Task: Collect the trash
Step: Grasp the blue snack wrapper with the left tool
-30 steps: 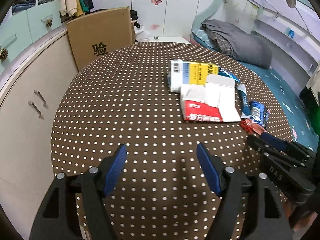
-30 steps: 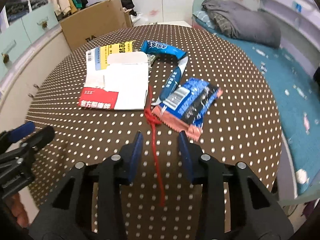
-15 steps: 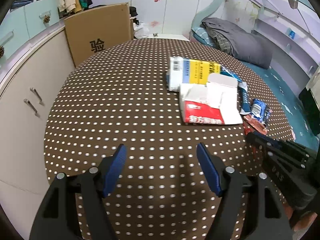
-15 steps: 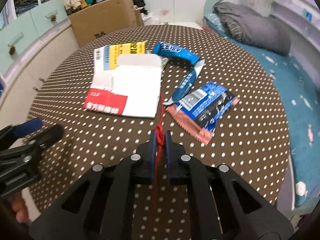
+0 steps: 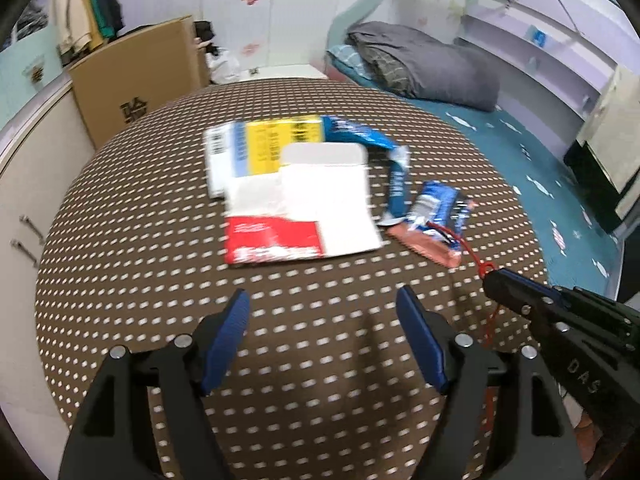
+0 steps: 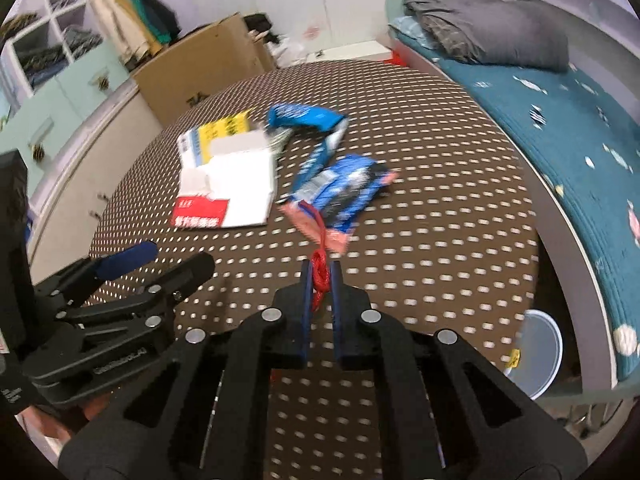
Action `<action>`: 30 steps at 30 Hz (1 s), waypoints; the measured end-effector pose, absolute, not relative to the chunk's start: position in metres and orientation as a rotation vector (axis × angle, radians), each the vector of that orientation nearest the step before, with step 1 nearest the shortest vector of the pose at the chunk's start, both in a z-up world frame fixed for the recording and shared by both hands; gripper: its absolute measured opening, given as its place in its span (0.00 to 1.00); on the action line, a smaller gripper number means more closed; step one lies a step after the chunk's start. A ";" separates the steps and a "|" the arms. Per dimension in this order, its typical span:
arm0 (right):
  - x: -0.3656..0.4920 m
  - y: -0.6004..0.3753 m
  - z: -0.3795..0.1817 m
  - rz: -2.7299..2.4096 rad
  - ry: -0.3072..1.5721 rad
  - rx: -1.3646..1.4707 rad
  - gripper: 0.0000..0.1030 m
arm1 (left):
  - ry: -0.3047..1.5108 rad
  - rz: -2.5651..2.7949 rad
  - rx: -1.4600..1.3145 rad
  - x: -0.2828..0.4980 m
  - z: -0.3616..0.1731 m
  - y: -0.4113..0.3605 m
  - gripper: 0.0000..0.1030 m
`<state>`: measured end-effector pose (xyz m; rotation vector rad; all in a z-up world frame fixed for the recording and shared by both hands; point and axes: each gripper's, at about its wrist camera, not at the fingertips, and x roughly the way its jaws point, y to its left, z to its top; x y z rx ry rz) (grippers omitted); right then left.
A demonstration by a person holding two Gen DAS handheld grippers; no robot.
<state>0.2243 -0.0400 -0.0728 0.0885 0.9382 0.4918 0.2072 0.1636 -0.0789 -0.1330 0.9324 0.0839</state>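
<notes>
My right gripper (image 6: 320,276) is shut on a knotted red string (image 6: 319,270) and holds it just above the dotted brown table (image 6: 440,208). The string trails onto a blue and pink snack wrapper (image 6: 340,196). A long blue wrapper (image 6: 304,116), a white and red flattened box (image 6: 228,188) and a yellow and white box (image 6: 216,136) lie beyond. My left gripper (image 5: 322,312) is open and empty over bare table, left of the right gripper (image 5: 490,280). The red string (image 5: 476,258), snack wrapper (image 5: 436,216) and white and red box (image 5: 304,208) show in the left wrist view.
A white bucket with a lid (image 6: 536,352) stands on the floor by the table's right edge. A bed (image 6: 560,100) with a grey pillow runs along the right. A cardboard box (image 5: 136,80) and pale cabinets (image 5: 24,168) stand at the left.
My right gripper closed on the red string and lifted its knot off the table, dragging it toward me. My left gripper stayed open and shifted its view to the right.
</notes>
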 end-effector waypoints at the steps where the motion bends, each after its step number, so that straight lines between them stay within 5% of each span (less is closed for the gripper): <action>1: 0.227 -0.045 -0.071 0.481 0.935 0.098 0.08 | 0.932 0.071 -0.125 0.211 -0.078 0.158 0.72; 8: 0.241 -0.088 -0.068 0.385 0.917 0.157 0.08 | 0.908 -0.031 -0.035 0.246 -0.076 0.109 0.84; 23: 0.263 -0.145 -0.089 0.303 0.964 0.267 0.08 | 0.962 -0.179 0.079 0.311 -0.097 0.068 0.84; 27: 0.264 -0.145 -0.092 0.304 0.973 0.271 0.08 | 0.983 -0.161 0.073 0.312 -0.105 0.079 0.58; 28: 0.264 -0.144 -0.093 0.306 0.975 0.269 0.08 | 0.978 -0.143 0.084 0.311 -0.104 0.079 0.42; 30: 0.264 -0.143 -0.094 0.309 0.977 0.268 0.08 | 0.978 -0.126 0.083 0.309 -0.103 0.081 0.38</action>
